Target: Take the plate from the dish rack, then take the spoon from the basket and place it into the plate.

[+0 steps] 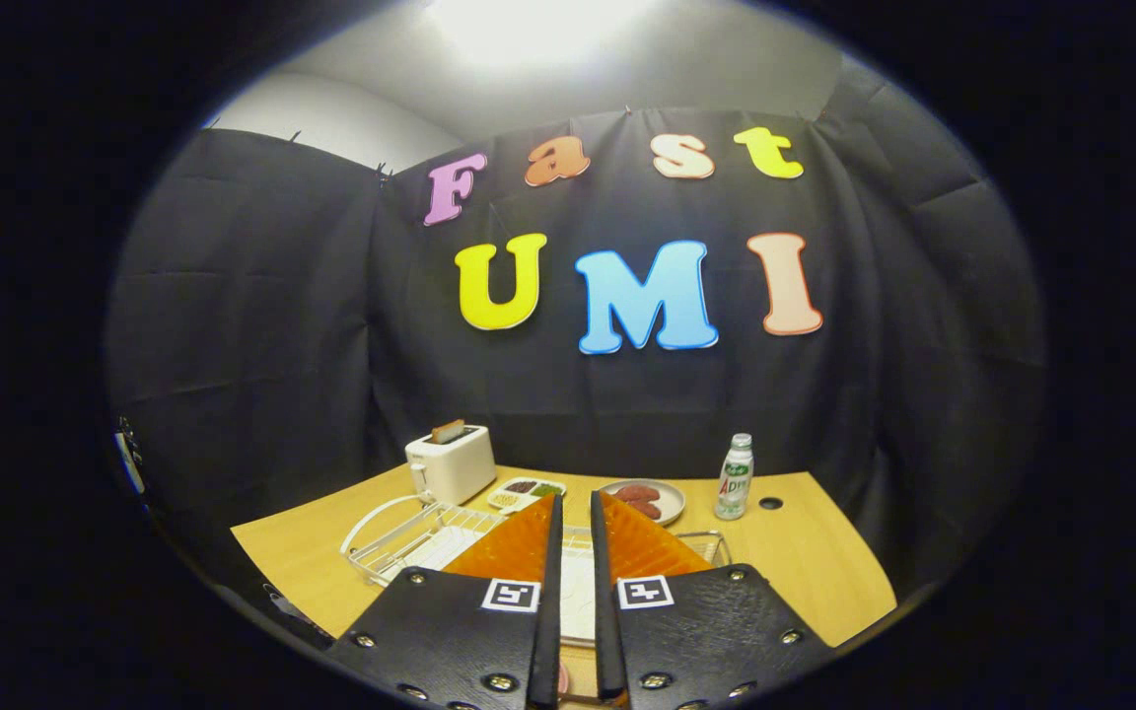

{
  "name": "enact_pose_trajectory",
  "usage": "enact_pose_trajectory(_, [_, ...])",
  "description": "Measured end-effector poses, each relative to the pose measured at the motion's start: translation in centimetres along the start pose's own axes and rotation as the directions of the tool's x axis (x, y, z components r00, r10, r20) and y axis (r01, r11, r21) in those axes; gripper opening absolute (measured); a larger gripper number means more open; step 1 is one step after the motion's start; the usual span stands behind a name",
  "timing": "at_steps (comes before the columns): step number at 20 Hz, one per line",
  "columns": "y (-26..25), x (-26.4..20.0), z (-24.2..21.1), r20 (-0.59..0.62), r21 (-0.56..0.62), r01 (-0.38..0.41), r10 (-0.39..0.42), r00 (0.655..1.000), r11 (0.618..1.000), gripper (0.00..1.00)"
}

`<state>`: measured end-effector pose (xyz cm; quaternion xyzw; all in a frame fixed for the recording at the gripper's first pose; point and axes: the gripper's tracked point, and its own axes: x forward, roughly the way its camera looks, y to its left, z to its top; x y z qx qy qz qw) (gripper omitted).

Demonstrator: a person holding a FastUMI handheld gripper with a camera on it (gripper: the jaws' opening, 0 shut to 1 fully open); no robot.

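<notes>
While tool (575, 508) fingers sit nearly together, dish rack (410, 537) below, toaster (450, 463), bottle (735, 477) beyond.

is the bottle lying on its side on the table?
No. The bottle stands upright on the table, beyond the nearly closed fingers of the hand-held gripper, right of the plate of food.

hand-held gripper (575, 508) | fingers nearly closed, narrow gap between them | nothing gripped | fingers parallel, pointing forward, held level in mid-air
</notes>
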<state>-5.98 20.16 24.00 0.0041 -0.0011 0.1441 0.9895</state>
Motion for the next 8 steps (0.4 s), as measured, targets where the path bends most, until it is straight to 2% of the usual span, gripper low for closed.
enact_pose_trajectory(3, [-2.1,0.0,3.4,0.015,-0.022,0.036,-0.036,0.999,0.999,0.14])
enact_pose_trajectory(8, [-4.5,0.6,7.7,0.048,0.017,0.074,-0.075,0.996,0.997,0.14])
